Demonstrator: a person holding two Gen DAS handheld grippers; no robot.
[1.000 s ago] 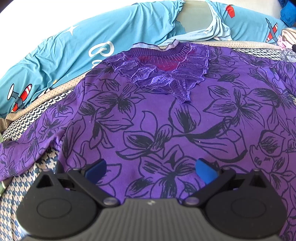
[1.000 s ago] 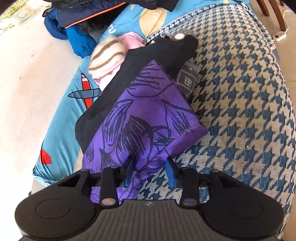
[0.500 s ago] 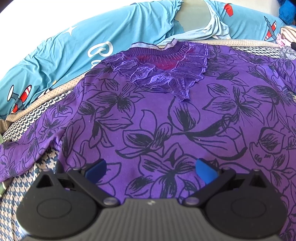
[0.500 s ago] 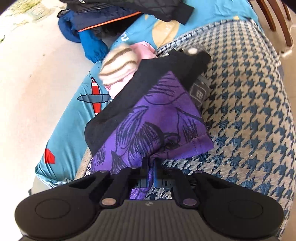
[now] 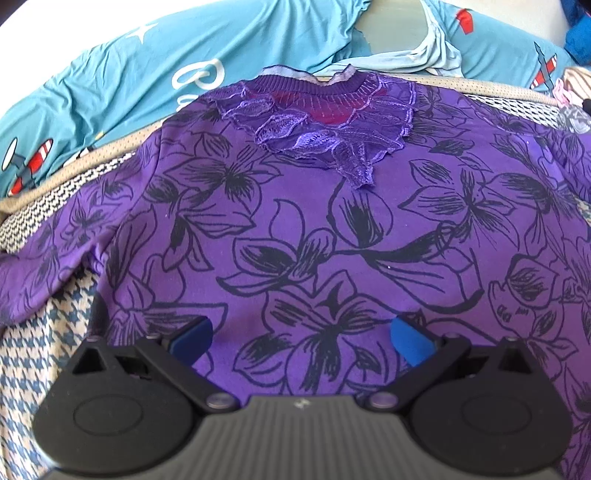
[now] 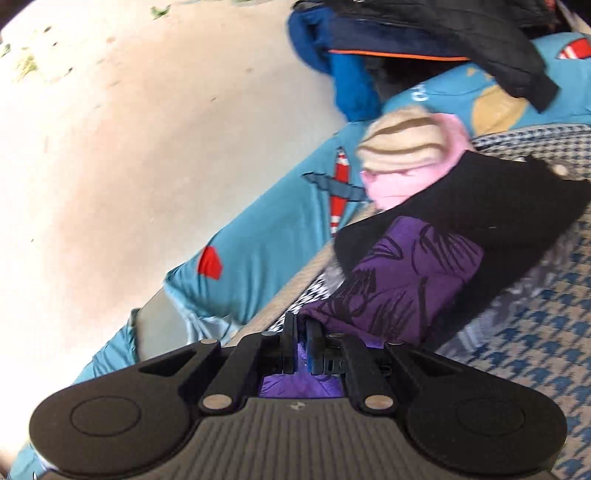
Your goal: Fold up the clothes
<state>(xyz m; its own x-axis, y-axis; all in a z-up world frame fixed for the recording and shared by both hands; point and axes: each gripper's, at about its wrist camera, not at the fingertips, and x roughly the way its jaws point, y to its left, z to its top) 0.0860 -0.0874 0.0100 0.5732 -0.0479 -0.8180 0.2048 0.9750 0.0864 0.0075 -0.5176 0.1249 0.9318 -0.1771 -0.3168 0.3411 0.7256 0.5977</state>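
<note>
A purple top with black flower print (image 5: pixel 332 229) lies spread face up on a houndstooth couch (image 5: pixel 40 354), its lace collar (image 5: pixel 332 122) at the far side. My left gripper (image 5: pixel 301 338) is open and empty, its blue pads just above the lower front of the top. In the right wrist view my right gripper (image 6: pixel 301 341) is shut on the purple sleeve (image 6: pixel 402 280), with purple cloth bunched between and behind the fingers. The sleeve is lifted and pulled away from a black garment (image 6: pixel 480 206).
A teal sheet with airplane print (image 5: pixel 184 74) drapes the couch back, also seen in the right wrist view (image 6: pixel 280 229). A pile of clothes sits at the couch end: a striped cream and pink piece (image 6: pixel 410 147), blue (image 6: pixel 351 81) and dark jackets (image 6: pixel 443 33). Pale floor (image 6: pixel 129 147) lies beyond.
My right gripper closed on the sleeve, then lifted and swung left with it. The left gripper stayed open, nearly still over the top.
</note>
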